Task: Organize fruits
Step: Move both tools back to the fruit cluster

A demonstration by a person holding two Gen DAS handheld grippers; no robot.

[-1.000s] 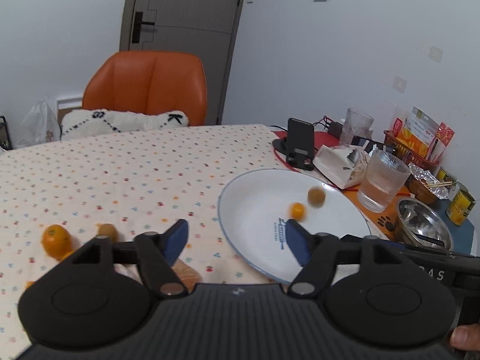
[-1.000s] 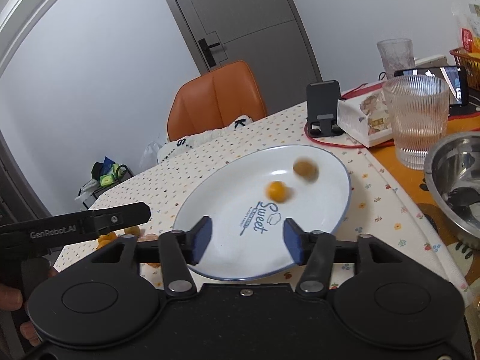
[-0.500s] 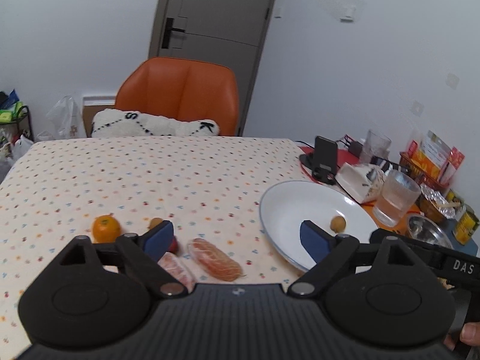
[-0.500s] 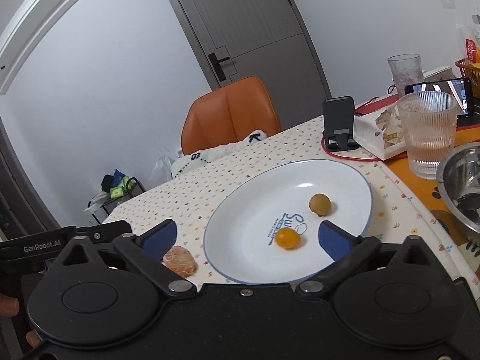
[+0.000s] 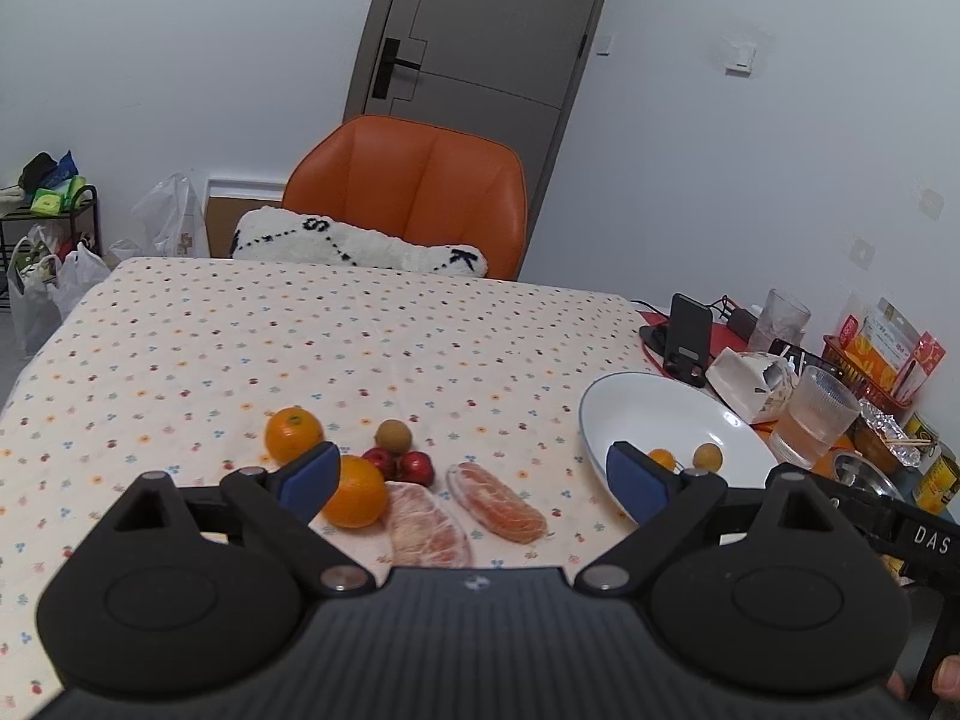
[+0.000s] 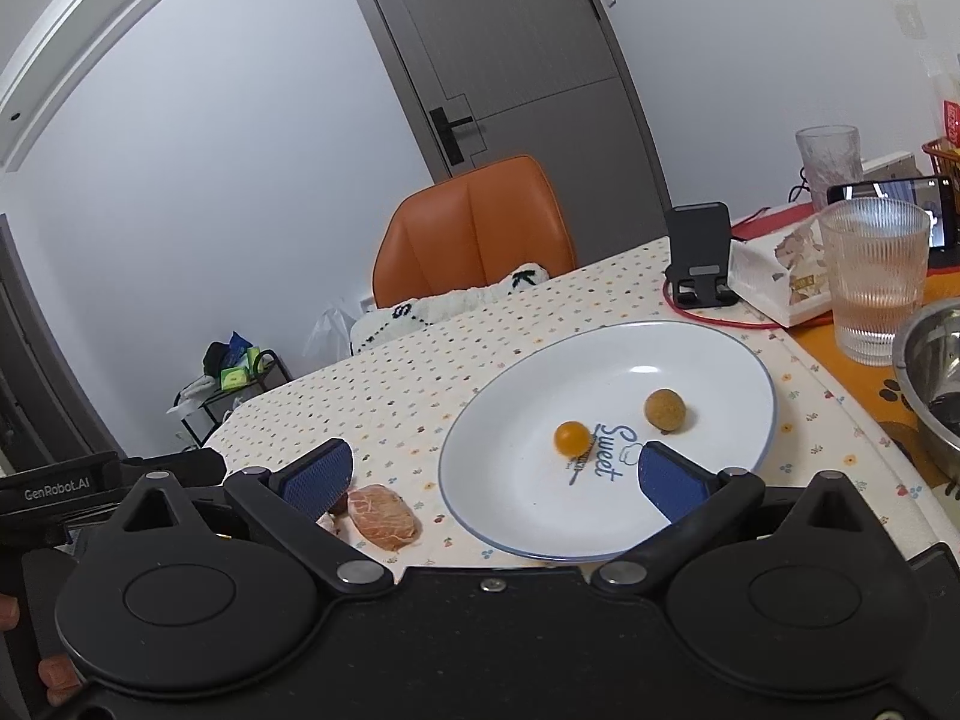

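Observation:
A white plate (image 5: 636, 408) (image 6: 516, 516) holds a small orange fruit (image 6: 572, 437) (image 5: 661, 457) and a brown longan (image 6: 665, 410) (image 5: 707, 455). Left of the plate, on the dotted tablecloth, lie two oranges (image 5: 293, 434) (image 5: 356, 492), a longan (image 5: 393, 436), small red fruits (image 5: 416, 467) and two peeled pomelo segments (image 5: 497, 501) (image 5: 427, 525) (image 6: 384, 516). My left gripper (image 5: 474, 477) is open above the fruit cluster, empty. My right gripper (image 6: 495, 474) is open over the plate's near left edge, empty.
To the right stand a ribbed glass of water (image 6: 873, 282) (image 5: 813, 417), a steel bowl (image 6: 930, 372), a phone stand (image 6: 699, 255) (image 5: 689, 339), a tissue box (image 5: 747, 381), snack packets (image 5: 888, 351) and cans (image 5: 939, 483). An orange chair (image 5: 408, 192) with a cushion sits beyond the table.
Both grippers have pulled back and opened wider. The left view has swung left, bringing the fruit cluster into sight. The small orange fruit, rolling a second ago, has settled on the plate.

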